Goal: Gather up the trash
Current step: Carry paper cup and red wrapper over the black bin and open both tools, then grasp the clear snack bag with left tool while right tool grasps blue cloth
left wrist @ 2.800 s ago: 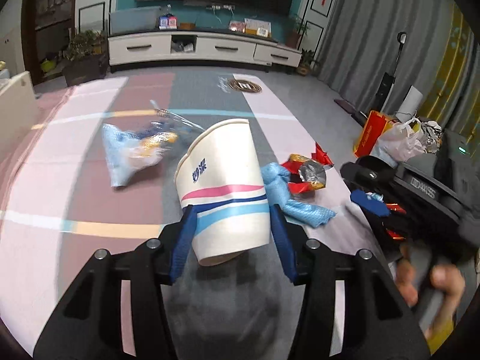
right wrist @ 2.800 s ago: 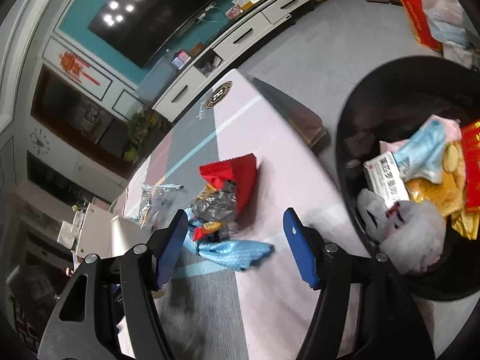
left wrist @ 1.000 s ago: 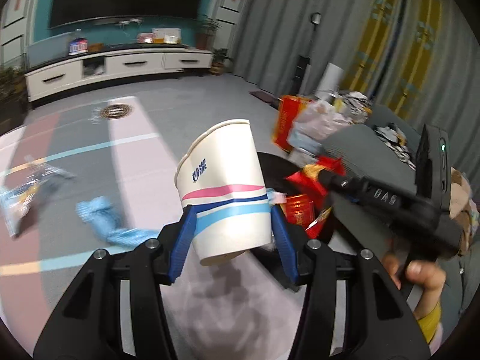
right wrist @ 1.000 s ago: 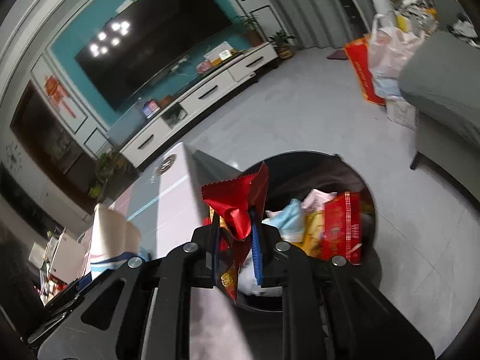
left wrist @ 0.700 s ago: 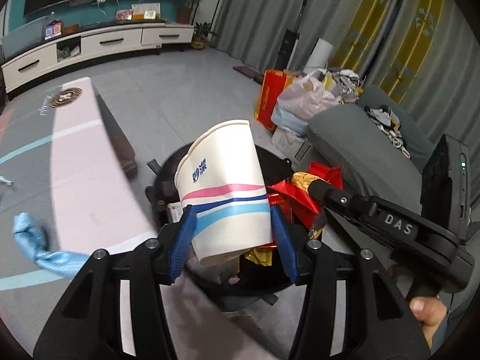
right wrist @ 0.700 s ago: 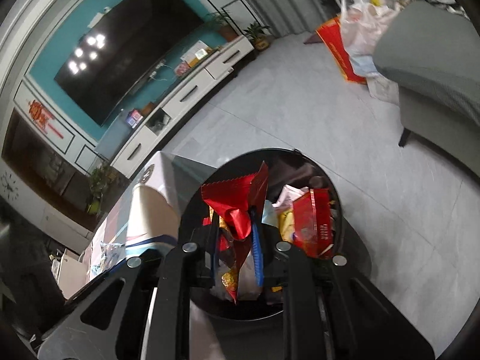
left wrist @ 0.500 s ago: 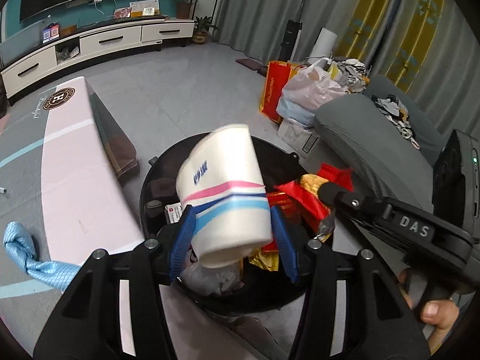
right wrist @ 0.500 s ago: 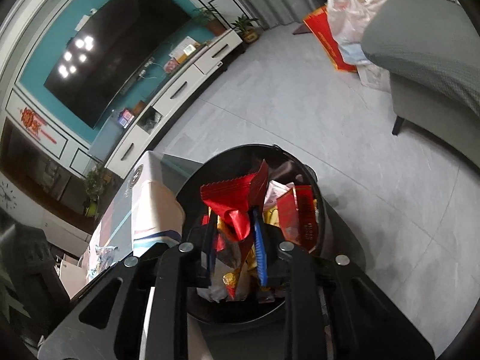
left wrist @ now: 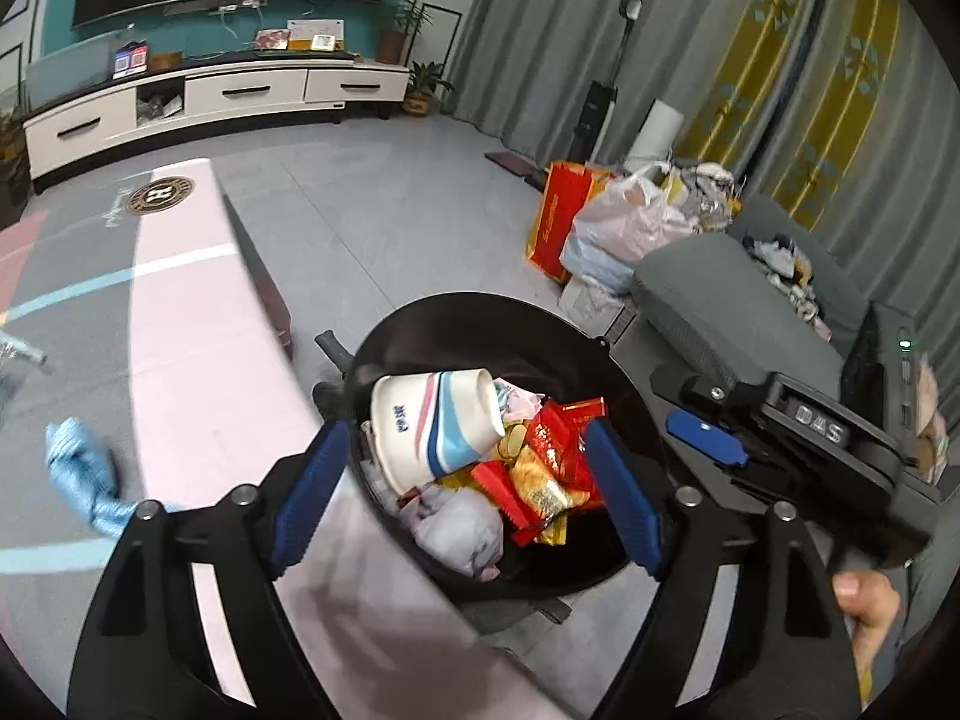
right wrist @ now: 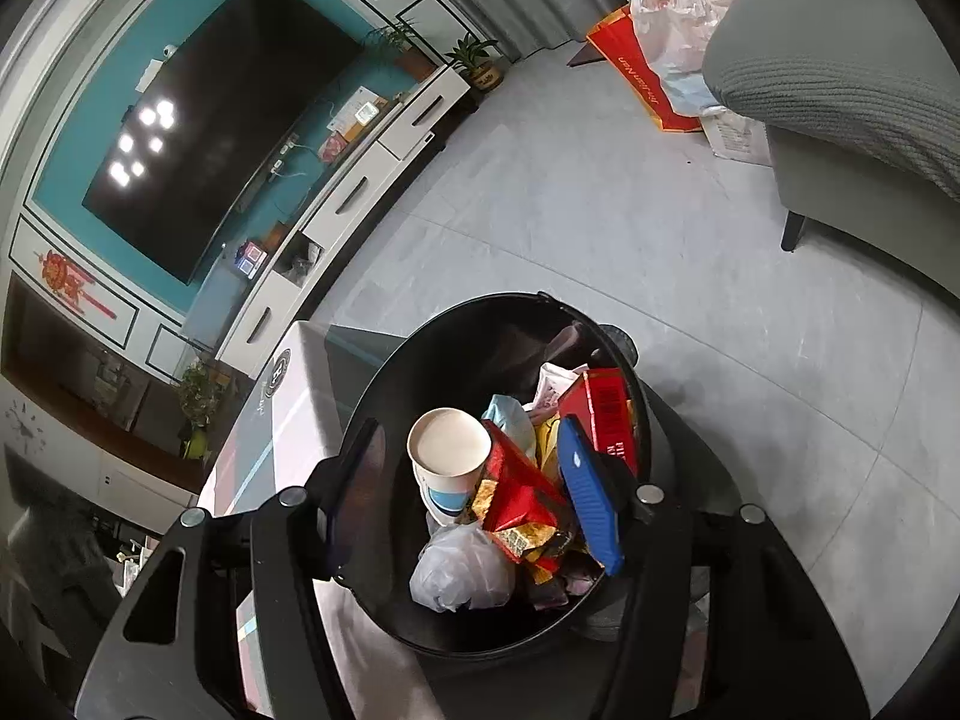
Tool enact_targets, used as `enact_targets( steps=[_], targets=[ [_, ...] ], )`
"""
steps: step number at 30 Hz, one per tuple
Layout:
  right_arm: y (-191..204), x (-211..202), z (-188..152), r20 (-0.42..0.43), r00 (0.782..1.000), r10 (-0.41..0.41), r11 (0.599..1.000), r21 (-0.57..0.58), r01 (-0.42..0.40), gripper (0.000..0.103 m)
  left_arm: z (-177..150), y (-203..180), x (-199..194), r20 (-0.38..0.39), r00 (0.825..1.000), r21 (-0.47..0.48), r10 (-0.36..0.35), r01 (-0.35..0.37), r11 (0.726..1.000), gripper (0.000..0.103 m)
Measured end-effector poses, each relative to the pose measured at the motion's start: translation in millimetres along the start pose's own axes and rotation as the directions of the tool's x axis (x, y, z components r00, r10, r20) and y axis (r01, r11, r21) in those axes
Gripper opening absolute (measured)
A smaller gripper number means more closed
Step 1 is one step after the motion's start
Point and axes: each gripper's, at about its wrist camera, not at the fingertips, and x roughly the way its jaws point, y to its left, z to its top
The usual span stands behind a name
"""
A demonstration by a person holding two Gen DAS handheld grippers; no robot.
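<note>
The paper cup (left wrist: 435, 423) and red wrapper (right wrist: 516, 495) are deposited in the bin (left wrist: 420, 324). Both tongs, left (left wrist: 465, 501) and right (right wrist: 474, 495), are spread and empty. A blue wrapper (left wrist: 84, 474) at lower left of the counter (left wrist: 198, 372) is left uncollected.

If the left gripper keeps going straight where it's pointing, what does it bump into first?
Probably the paper cup lying on top of the trash in the black bin. The open left gripper points down into the bin, with the cup and red wrappers just ahead between its fingers. Depth is hard to judge.

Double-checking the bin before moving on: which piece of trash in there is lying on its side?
The white paper cup with pink and blue stripes, tipped over atop the pile in the black bin; the rest are crumpled wrappers and bags.
</note>
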Motion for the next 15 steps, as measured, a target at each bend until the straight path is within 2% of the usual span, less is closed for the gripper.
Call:
enact_targets(
  steps=[3,4,8,15],
  targets=[
    [9.9,2.7,-2.2,-0.009,1.000,0.022,0.999,-0.028,-0.022,0.060,-11.4,11.6,-22.7,0.024,0.999,-0.022,0.026,-0.026,0.999,0.086],
    [15.7,3.2,-4.0,-0.012,1.000,0.029,0.999,-0.046,-0.030,0.060,-19.3,17.4,-34.4,0.042,0.998,-0.023,0.055,-0.054,0.998,0.087],
    [48.3,6.7,-16.1,-0.033,0.998,0.052,0.985,-0.163,-0.057,0.064,-45.6,44.5,-72.6,0.092,0.988,-0.025,0.125,-0.123,0.992,0.091],
    [104.2,27.3,-51.2,-0.119,0.991,0.053,0.929,-0.359,-0.093,0.065,-68.2,125.0,-121.9,0.071,0.960,-0.146,0.271,-0.258,0.955,0.092]
  ],
)
